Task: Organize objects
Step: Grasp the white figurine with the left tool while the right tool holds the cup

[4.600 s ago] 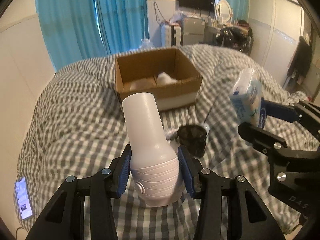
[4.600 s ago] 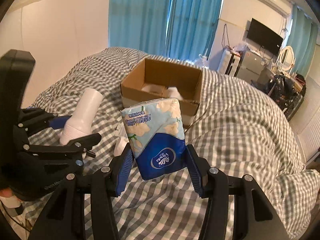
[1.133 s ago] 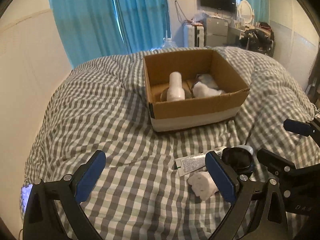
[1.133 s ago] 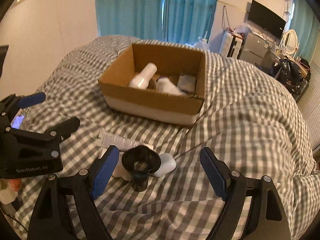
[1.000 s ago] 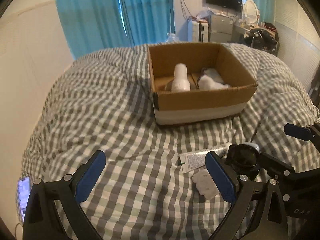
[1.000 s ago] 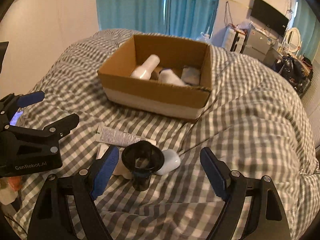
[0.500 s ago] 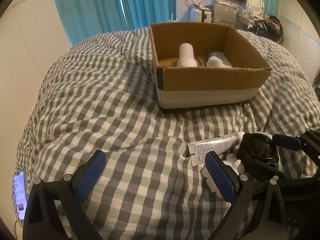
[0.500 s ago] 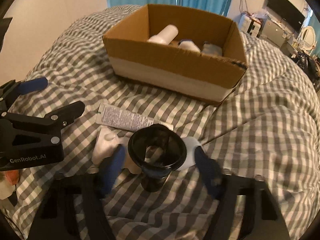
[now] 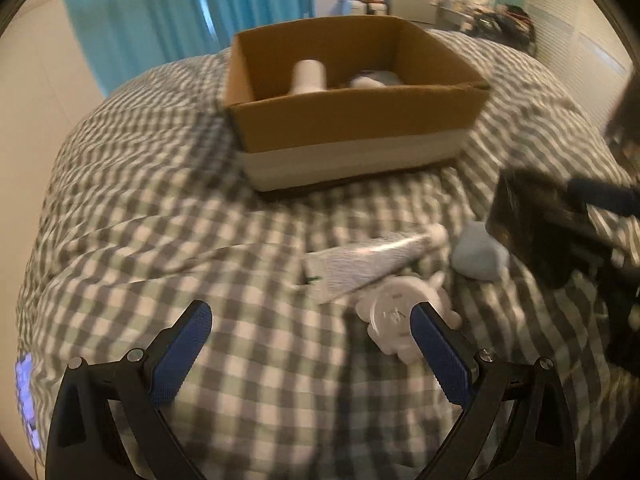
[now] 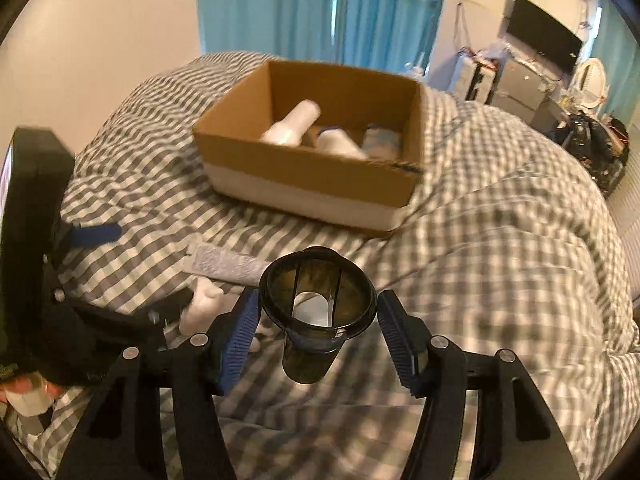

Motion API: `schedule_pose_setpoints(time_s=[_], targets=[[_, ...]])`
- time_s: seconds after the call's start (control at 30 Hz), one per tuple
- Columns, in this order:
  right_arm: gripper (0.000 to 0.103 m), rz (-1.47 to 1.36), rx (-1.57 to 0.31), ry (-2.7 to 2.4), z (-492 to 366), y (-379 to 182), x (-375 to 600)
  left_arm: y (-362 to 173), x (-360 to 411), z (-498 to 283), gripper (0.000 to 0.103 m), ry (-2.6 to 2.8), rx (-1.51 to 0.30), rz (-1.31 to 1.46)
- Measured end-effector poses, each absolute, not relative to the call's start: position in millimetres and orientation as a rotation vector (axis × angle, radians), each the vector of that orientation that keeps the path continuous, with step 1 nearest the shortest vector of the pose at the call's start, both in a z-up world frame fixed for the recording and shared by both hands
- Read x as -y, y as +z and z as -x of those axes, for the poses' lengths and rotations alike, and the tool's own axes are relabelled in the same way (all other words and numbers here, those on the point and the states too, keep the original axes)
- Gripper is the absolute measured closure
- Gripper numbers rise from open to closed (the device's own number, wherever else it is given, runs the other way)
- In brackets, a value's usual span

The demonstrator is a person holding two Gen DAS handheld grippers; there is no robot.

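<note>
A cardboard box sits on the checked bed and holds a white bottle and a tissue pack. In front of it lie a grey tube, a white paw-shaped item and a pale blue lump. My left gripper is open and low over the bed, its right finger beside the paw item. My right gripper is shut on a dark smoky cup, held above the bed.
A lit phone lies at the bed's left edge. Blue curtains hang behind the box. A television and cluttered furniture stand at the far right. The left gripper body fills the left of the right wrist view.
My right gripper closed on the dark cup and lifted it off the bed. My left gripper moved lower and nearer the tube and paw item. Much earlier, both let go of the bottle and tissue pack.
</note>
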State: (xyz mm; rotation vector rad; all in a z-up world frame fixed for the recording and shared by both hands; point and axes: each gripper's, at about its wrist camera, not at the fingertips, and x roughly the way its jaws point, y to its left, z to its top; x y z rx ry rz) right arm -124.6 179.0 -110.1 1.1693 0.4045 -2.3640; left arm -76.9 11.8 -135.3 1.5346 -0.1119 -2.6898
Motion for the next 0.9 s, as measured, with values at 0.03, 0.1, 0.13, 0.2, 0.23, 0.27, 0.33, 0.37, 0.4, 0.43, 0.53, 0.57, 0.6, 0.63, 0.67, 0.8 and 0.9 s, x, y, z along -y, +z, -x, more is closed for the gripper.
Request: schedule_pose_setpoints(time_s=[0.03,0.1,0.13,0.2,0.23,0.27,0.33,0.37,0.4,0.43,0.53,0.57,0.6,0.63,0.67,0.8,0.9], targets=[[0.043,-1.169,-0.392,-2.372,125.9,-108.5,-183.1,-135.7,-14.6,77.5,0.001,-2.698,0.112,-1.539],[0.043,-1.174,-0.365,-2.383,128.8,-107.2,-191.6,-135.8,-16.8,79.0,0.001,-2.719,0.09,-1.55],[0.043,-1.176,-0.356,-2.388,129.7,-107.2,-194.4,-135.9,-17.5,79.8,0.001,-2.725,0.077,-1.553],[0.043,-1.182,-0.329,-2.392,132.3,-108.2,-200.9,-136.0,-18.5,83.1,0.001,-2.74,0.044,-1.559],[0.043,-1.185,-0.316,-2.393,133.2,-108.6,-202.6,-135.8,-19.0,84.6,0.001,-2.748,0.026,-1.562],[0.043,-1.189,-0.299,-2.393,134.7,-109.2,-204.3,-135.6,-20.0,86.0,0.001,-2.759,0.005,-1.567],[0.043,-1.189,-0.284,-2.396,135.9,-109.1,-207.5,-134.7,-24.1,88.0,0.001,-2.789,-0.034,-1.584],[0.043,-1.189,-0.277,-2.399,136.5,-108.8,-209.1,-134.5,-27.5,89.2,0.001,-2.808,-0.049,-1.595],[0.043,-1.189,-0.27,-2.401,136.9,-108.5,-210.8,-135.3,-32.7,91.0,0.001,-2.83,-0.066,-1.615],[0.043,-1.189,-0.263,-2.404,137.5,-108.5,-212.2,-136.6,-37.8,93.1,0.001,-2.848,-0.08,-1.634],[0.043,-1.194,-0.24,-2.417,140.6,-107.8,-218.7,-145.6,-53.2,102.1,0.001,-2.877,-0.088,-1.709],[0.043,-1.197,-0.234,-2.422,140.9,-107.3,-222.4,-149.4,-57.6,104.8,0.001,-2.873,-0.084,-1.737],[0.043,-1.201,-0.227,-2.427,141.9,-107.5,-224.9,-155.3,-63.3,108.5,0.001,-2.862,-0.078,-1.782],[0.043,-1.204,-0.219,-2.431,142.5,-107.9,-227.5,-160.0,-66.8,111.5,0.002,-2.856,-0.072,-1.814],[0.043,-1.208,-0.209,-2.434,143.6,-107.6,-230.3,-164.5,-70.2,114.0,0.005,-2.853,-0.064,-1.84],[0.043,-1.217,-0.187,-2.434,145.2,-109.3,-233.1,-175.5,-77.2,120.7,0.025,-2.85,-0.075,-1.915],[0.043,-1.219,-0.198,-2.434,144.6,-110.6,-232.0,-171.1,-76.3,117.5,0.026,-2.863,-0.063,-1.881]])
